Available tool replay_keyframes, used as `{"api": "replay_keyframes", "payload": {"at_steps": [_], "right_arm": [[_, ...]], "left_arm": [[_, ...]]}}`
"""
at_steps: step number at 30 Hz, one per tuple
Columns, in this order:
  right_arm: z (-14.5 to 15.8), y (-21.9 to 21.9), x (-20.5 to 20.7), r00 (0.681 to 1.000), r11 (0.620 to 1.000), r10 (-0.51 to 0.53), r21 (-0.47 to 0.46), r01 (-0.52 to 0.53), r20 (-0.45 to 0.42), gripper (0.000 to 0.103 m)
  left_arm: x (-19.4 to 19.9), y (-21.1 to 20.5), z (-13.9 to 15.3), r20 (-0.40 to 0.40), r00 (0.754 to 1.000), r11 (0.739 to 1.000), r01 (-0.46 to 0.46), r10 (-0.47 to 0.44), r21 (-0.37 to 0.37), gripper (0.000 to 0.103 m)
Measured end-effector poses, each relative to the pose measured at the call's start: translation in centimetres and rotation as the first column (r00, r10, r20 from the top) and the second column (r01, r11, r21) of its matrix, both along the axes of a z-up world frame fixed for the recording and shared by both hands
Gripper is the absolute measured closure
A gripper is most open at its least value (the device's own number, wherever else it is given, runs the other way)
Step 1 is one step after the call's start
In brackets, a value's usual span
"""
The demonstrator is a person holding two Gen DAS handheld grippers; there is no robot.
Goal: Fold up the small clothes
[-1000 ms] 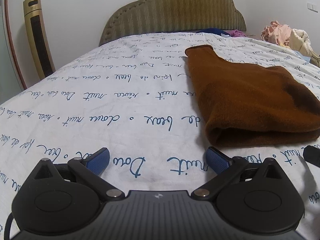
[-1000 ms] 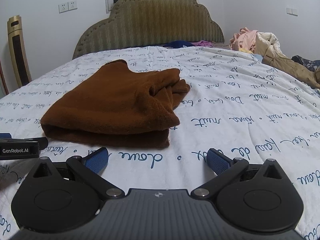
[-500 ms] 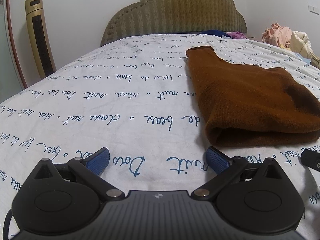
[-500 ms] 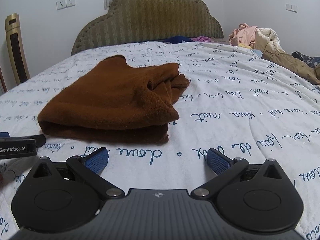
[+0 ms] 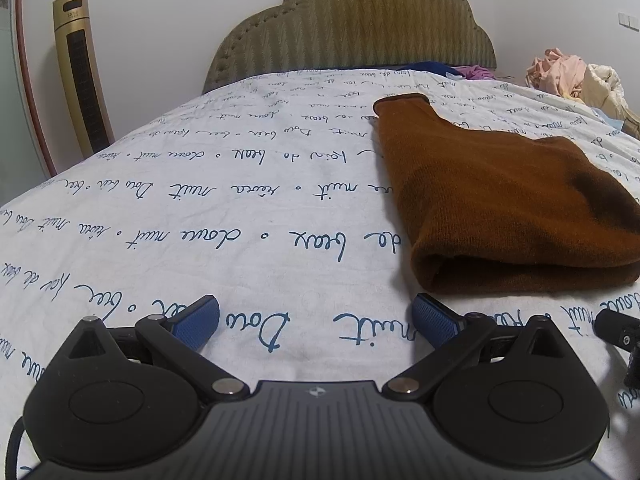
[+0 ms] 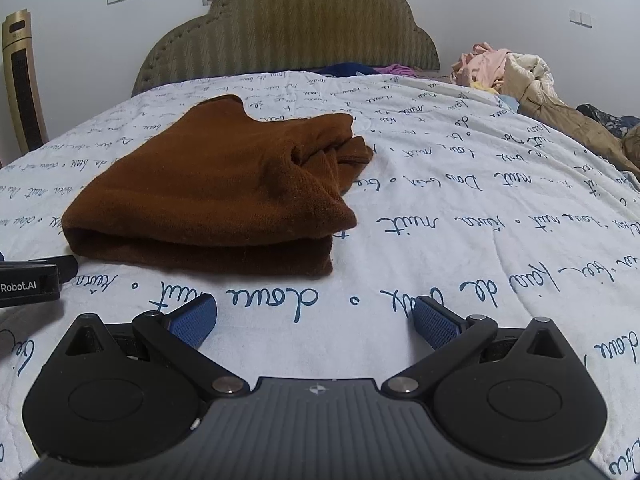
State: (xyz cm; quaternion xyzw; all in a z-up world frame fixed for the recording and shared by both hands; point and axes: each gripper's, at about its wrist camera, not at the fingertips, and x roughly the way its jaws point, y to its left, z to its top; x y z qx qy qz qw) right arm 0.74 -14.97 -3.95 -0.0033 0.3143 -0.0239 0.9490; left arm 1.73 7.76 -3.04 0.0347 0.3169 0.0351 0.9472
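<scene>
Left gripper [image 5: 316,316] and right gripper [image 6: 314,316] both spread wide, holding nothing, low over the bedsheet [image 5: 200,208]. Folded brown garment [image 6: 216,192] lies between them: right of centre in the left view, left of centre in the right view, long axis running toward the headboard [image 6: 288,28]. Neither looks clearly nearer.

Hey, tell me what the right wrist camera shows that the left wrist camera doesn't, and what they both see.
Only the right wrist view shows the brown garment's bunched right edge, the tan coat heaped at the bed's right side, and the left gripper's labelled body. Only the left wrist view shows the whole gold tower fan. Both show the folded brown garment on the script-printed bedsheet, the headboard, the pink clothes pile, and open jaws holding nothing.
</scene>
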Motion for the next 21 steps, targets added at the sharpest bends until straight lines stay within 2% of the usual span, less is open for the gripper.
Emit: {"api": "replay_keyframes", "payload": {"at_steps": [21], "right_arm": [[0.08, -0.22, -0.02, 1.0, 1.0, -0.001, 0.021, 0.001, 0.002, 0.0]], "left_arm": [[-0.12, 0.27, -0.14, -0.01, 1.0, 1.0, 0.001, -0.001, -0.022, 0.0]]}}
